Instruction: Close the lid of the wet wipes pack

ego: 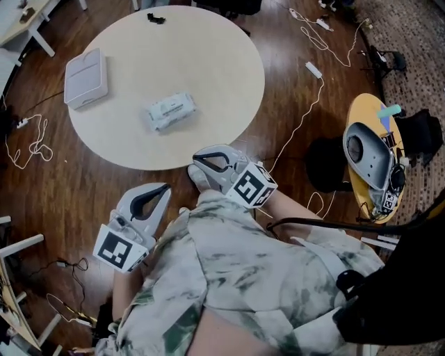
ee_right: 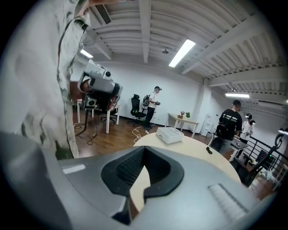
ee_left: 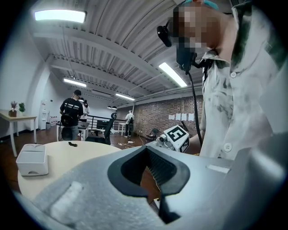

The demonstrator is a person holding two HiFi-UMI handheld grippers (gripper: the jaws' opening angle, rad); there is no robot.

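1 white wet wipes pack (ego: 171, 111) lies flat.

Round surface (ego: 222, 76), mostly bare. Wet wipes pack (ego: 170, 111) lies just 6 o'clock of centre, with open room on every side. White box (ego: 85, 78) sits at the 9 o'clock rim, well apart from the pack. Small black object (ego: 156, 19) at the 12 o'clock rim, well apart too. Stretch from pack to 6 o'clock rim unobstructed. Right tongs (ego: 208, 163) just off the rim at 5 o'clock. Left tongs (ego: 149, 198) farther out at 6.
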